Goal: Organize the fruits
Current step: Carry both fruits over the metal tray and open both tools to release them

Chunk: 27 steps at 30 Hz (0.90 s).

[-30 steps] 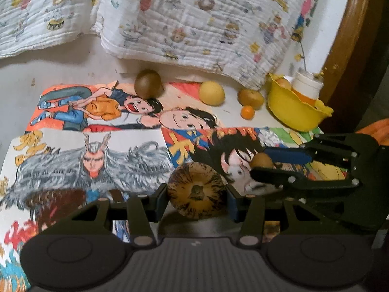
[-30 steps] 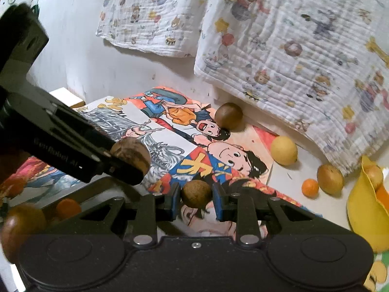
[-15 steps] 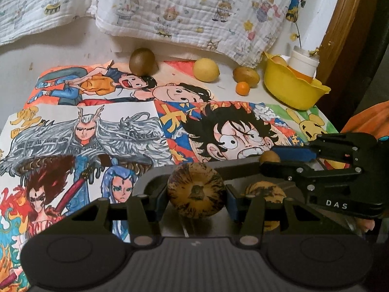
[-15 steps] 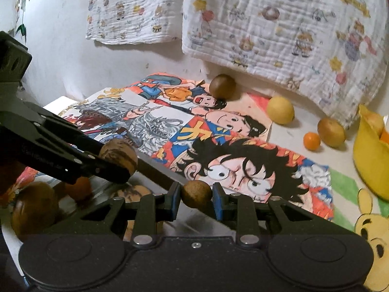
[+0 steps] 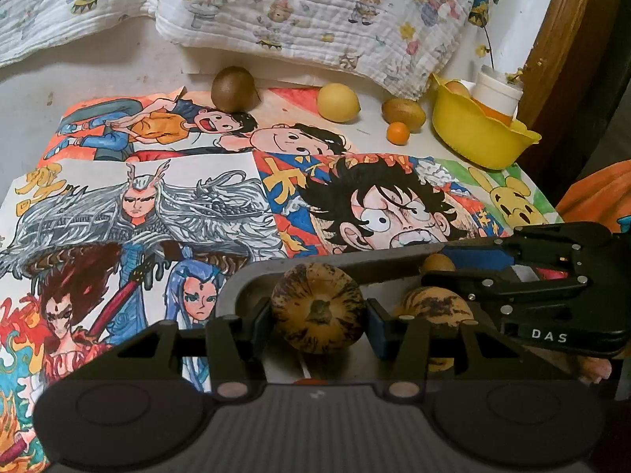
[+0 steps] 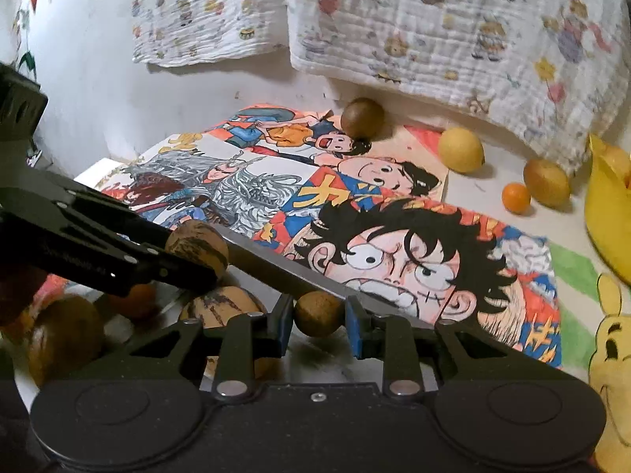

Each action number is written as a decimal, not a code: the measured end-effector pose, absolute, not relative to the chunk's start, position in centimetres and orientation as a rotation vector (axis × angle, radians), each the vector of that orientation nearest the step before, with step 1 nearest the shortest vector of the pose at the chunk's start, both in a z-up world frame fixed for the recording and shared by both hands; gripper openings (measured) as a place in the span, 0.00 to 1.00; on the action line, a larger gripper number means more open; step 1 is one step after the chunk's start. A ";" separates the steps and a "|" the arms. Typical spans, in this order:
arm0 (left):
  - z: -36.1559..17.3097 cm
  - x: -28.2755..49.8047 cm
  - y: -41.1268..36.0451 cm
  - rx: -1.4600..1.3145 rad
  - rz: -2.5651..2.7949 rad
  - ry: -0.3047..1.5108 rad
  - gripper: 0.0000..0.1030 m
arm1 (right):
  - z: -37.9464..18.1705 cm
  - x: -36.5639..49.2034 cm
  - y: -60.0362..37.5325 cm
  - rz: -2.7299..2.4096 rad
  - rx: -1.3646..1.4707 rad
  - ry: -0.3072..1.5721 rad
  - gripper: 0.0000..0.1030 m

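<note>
My left gripper (image 5: 318, 315) is shut on a round yellow fruit with dark stripes (image 5: 317, 311), held just over the corner of a grey tray (image 5: 244, 278). To its right, my right gripper (image 5: 434, 272) is shut on a small brown fruit (image 5: 437, 263). In the right wrist view the right gripper (image 6: 319, 317) pinches that small brown fruit (image 6: 318, 314) above the tray rim (image 6: 276, 262). The left gripper (image 6: 197, 254) comes in from the left with the striped fruit (image 6: 197, 248). Inside the tray lie another striped fruit (image 6: 223, 307), an orange (image 6: 134, 301) and a brown fruit (image 6: 63, 339).
At the back of the cartoon-covered table lie a kiwi (image 5: 232, 88), a lemon (image 5: 338, 102), a second kiwi (image 5: 403, 112) and a small orange (image 5: 397, 133). A yellow bowl (image 5: 473, 138) holding a white cup stands at the back right. Printed cloths hang behind.
Both grippers have drawn back toward the near table edge with their fruits still held. The grey tray and the fruits in it have come into view beneath them.
</note>
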<state>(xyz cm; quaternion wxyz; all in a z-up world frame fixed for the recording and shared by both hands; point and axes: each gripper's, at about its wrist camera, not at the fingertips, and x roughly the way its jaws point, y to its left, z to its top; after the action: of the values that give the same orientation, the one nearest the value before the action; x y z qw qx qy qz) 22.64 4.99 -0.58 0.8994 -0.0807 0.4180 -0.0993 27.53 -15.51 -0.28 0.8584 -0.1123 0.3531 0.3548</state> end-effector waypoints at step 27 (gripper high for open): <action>0.6 21.2 5.1 -0.183 -0.151 0.841 0.68 | -0.3 26.9 -17.0 0.704 -0.139 0.776 0.45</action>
<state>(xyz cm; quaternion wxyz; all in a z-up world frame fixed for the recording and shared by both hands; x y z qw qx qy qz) 21.21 5.12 0.59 0.9061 -0.0886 0.4071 -0.0733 26.87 -16.99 -0.30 0.8637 -0.0663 0.3702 0.3357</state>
